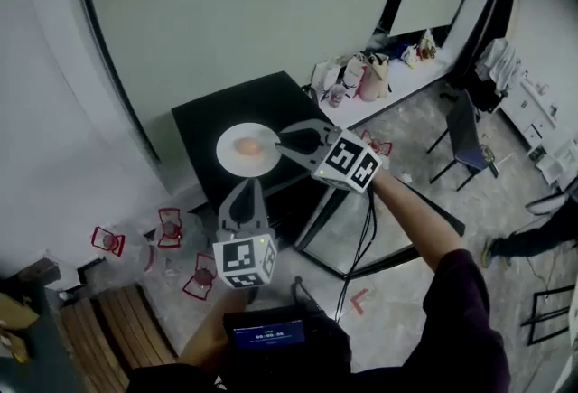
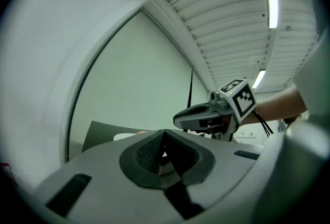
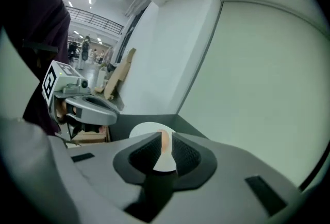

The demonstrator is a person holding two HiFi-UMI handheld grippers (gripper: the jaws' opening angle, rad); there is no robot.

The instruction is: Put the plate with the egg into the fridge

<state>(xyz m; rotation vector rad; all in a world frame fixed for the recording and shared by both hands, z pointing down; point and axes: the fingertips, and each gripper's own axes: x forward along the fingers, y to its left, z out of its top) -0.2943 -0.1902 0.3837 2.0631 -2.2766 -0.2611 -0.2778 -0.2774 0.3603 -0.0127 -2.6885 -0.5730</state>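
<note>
Closest to me, my left gripper point(image 2: 164, 138) hangs above the floor just short of the black table point(image 1: 271, 98). Its jaws are pressed together with nothing between them, and they point toward the table's near edge. Below it, to its left, a few small red wire frames point(image 1: 170, 227) lie scattered on the pale floor. A little further out, my right gripper point(image 3: 165, 141) reaches over the table from the right. Its jaws stand slightly apart, leaving a narrow gap, and their tips are at the right-hand rim of the white plate point(image 1: 230, 156). Through that gap I see the plate's white surface and the egg point(image 1: 246, 146) beyond it. I cannot tell whether the pads touch the rim. The plate lies flat on the table, near its front edge, and the egg rests on it close to the middle. Behind the table rises a large pale wall panel. Far off to the right, a white counter point(image 1: 411, 84) carries a cluster of bags and packages, and a dark chair point(image 1: 461, 134) stands on the floor beside it.
</note>
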